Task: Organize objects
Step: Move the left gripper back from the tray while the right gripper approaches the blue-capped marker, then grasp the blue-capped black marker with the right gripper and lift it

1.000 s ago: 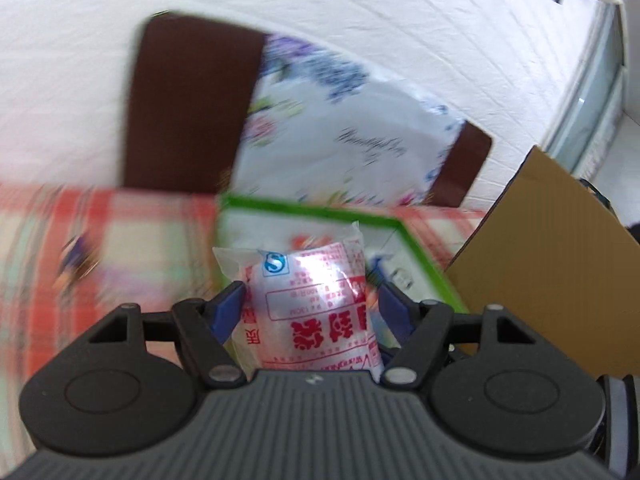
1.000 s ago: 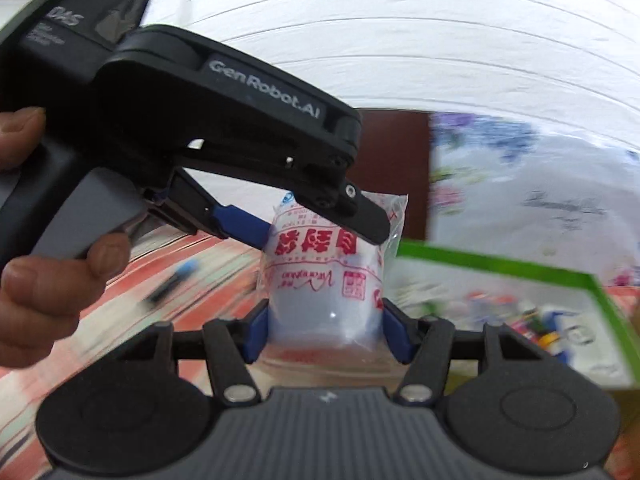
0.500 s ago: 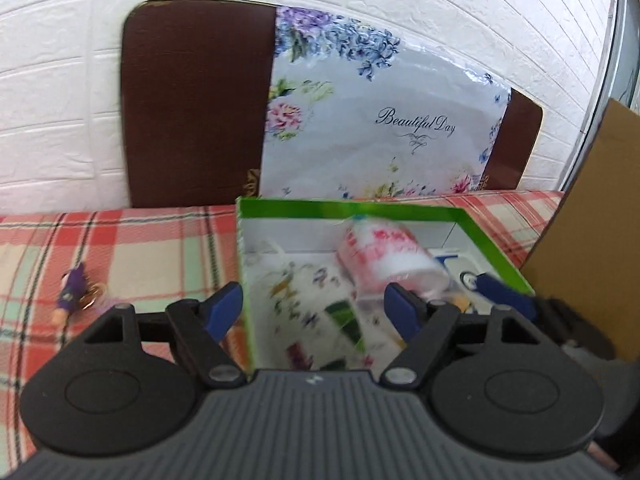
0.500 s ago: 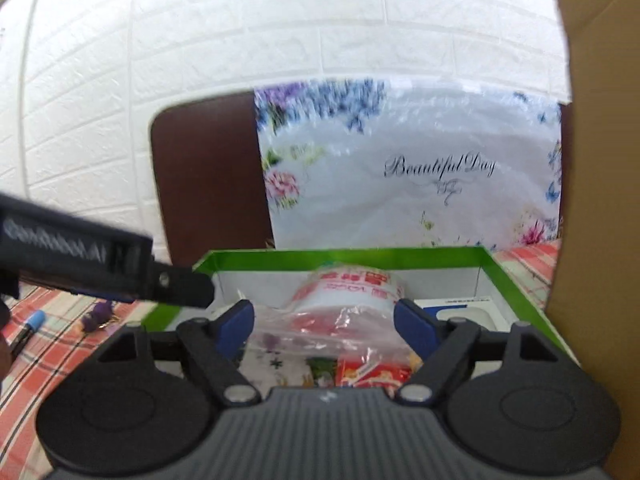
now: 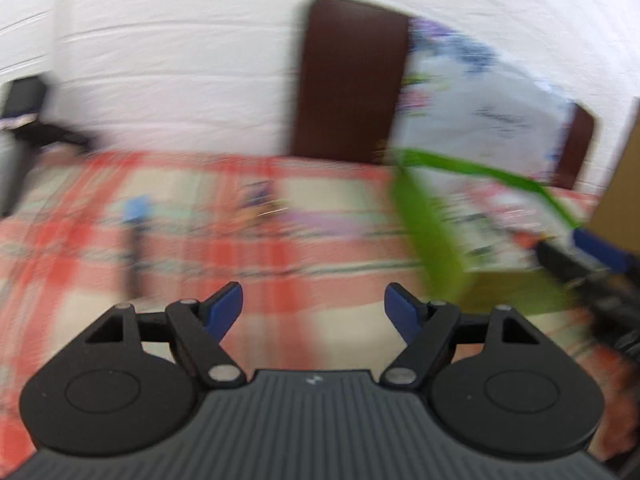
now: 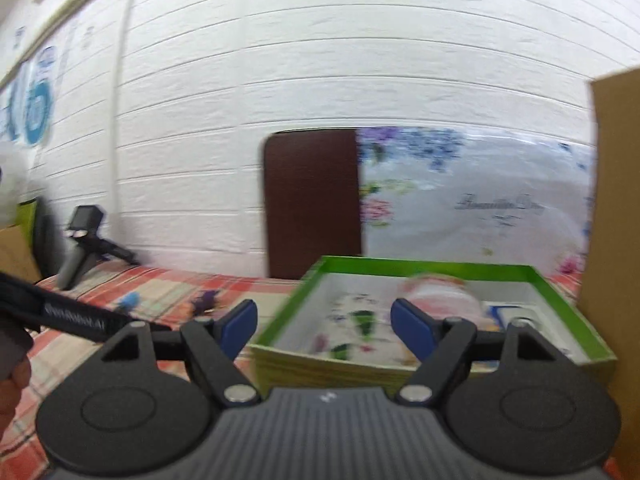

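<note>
A red-and-white plastic packet [image 6: 436, 292] lies inside the green-rimmed box [image 6: 424, 266], on top of other small items. My right gripper [image 6: 324, 316] hovers in front of the box's near left corner; its jaws are closing with nothing between them. In the blurred left wrist view, my left gripper [image 5: 314, 304] stands open and empty over the red plaid tablecloth [image 5: 280, 272], left of the box [image 5: 472, 168]. A blue marker [image 5: 136, 208] and a small purple trinket [image 5: 256, 196] lie on the cloth beyond it. The left gripper's body [image 6: 76, 316] shows at the right view's left edge.
A brown cardboard flap [image 6: 616, 240] stands right of the box. A floral plastic bag [image 6: 472, 192] and a dark brown chair back [image 6: 312, 200] stand behind it against the white brick wall. A black handled device [image 6: 84, 240] rests at the table's far left.
A second ago both grippers held the packet; it now lies in the box. My left gripper swung left and down over the cloth. My right gripper backed off from the box.
</note>
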